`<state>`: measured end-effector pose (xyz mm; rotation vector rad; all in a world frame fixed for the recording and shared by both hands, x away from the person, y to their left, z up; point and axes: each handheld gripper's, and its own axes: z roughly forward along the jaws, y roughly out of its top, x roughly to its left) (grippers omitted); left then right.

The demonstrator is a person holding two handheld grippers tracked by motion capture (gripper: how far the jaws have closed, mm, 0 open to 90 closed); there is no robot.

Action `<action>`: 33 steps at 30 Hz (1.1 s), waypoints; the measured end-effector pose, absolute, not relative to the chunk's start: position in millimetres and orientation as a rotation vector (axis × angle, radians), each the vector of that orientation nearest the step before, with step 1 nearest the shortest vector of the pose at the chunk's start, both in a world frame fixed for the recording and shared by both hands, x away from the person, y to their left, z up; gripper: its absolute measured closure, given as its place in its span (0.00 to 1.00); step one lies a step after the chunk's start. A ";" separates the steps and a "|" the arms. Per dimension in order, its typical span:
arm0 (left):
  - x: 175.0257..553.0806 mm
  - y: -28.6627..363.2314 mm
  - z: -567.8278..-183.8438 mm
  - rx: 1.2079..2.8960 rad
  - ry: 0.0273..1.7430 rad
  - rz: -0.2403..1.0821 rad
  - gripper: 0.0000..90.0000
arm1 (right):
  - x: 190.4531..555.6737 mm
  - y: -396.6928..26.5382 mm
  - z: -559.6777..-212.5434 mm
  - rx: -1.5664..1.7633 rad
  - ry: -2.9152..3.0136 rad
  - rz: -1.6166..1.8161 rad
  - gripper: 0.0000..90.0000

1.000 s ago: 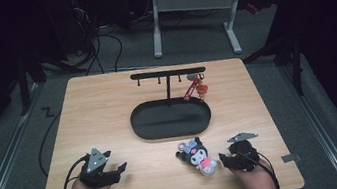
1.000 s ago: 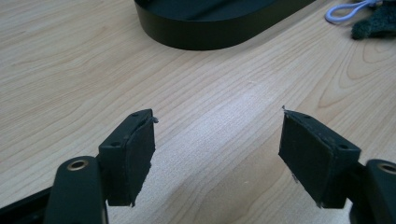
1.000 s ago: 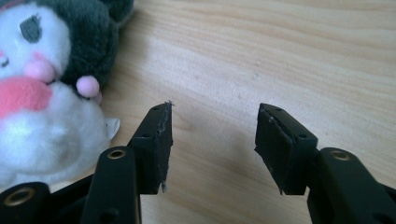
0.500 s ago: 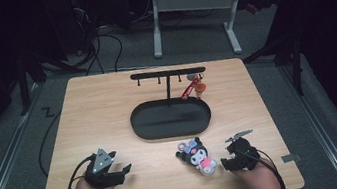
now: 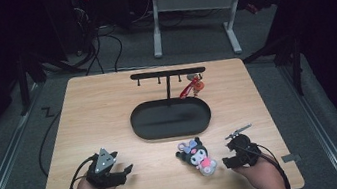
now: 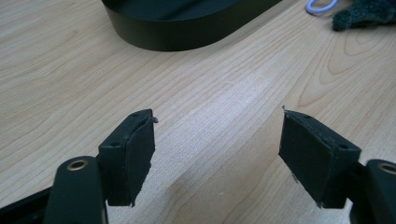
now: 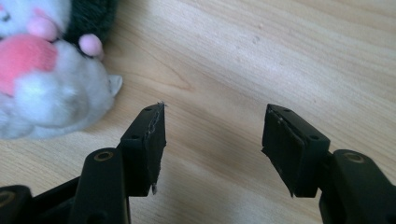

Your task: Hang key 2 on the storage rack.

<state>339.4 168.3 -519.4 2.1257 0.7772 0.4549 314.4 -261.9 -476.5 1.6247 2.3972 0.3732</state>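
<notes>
The bench [image 5: 108,113] carries the same things in the same places as a second ago: the black oval tray [image 5: 170,118] sits in the middle, and behind it stands the black hook rack [image 5: 167,74] with a small red charm [image 5: 192,87] hanging near its right end. The plush toy [image 5: 197,155], dark on top with a pink and white body, lies on the wood in front of the tray, a little to the right, and it has not moved. What changed is small and it is on the right side. The right gripper [image 5: 229,160] rests on the bench just beside the toy, and its fingers [image 7: 149,140] have just been opening; in the right gripper view they now stand about half apart with only bare wood between them, and the toy lies off to their left, not touched. The left gripper [image 5: 126,171] has kept its place at the front left, its fingers [image 6: 135,154] wide apart and empty, pointing towards the tray. I judge that the right hand prepares to take the toy; it must turn a little towards it before closing.
</notes>
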 end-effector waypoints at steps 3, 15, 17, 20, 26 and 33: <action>339.1 168.7 -519.6 2.127 0.776 0.451 0.30 | 316.2 -263.9 -477.1 1.638 2.407 0.352 0.44; 341.2 167.6 -520.7 2.129 0.784 0.446 0.27 | 323.4 -254.6 -467.1 1.636 2.508 0.233 0.39; 341.6 167.2 -520.9 2.133 0.780 0.446 0.27 | 323.1 -251.7 -464.8 1.627 2.530 0.218 0.39; 341.8 166.1 -520.9 2.136 0.773 0.441 0.27 | 322.7 -247.3 -458.7 1.615 2.558 0.190 0.38; 341.6 164.9 -520.3 2.141 0.764 0.435 0.27 | 321.7 -239.4 -445.0 1.612 2.598 0.168 0.35; 341.5 163.5 -520.3 2.148 0.759 0.429 0.26 | 319.0 -218.3 -429.1 1.574 2.650 0.191 0.25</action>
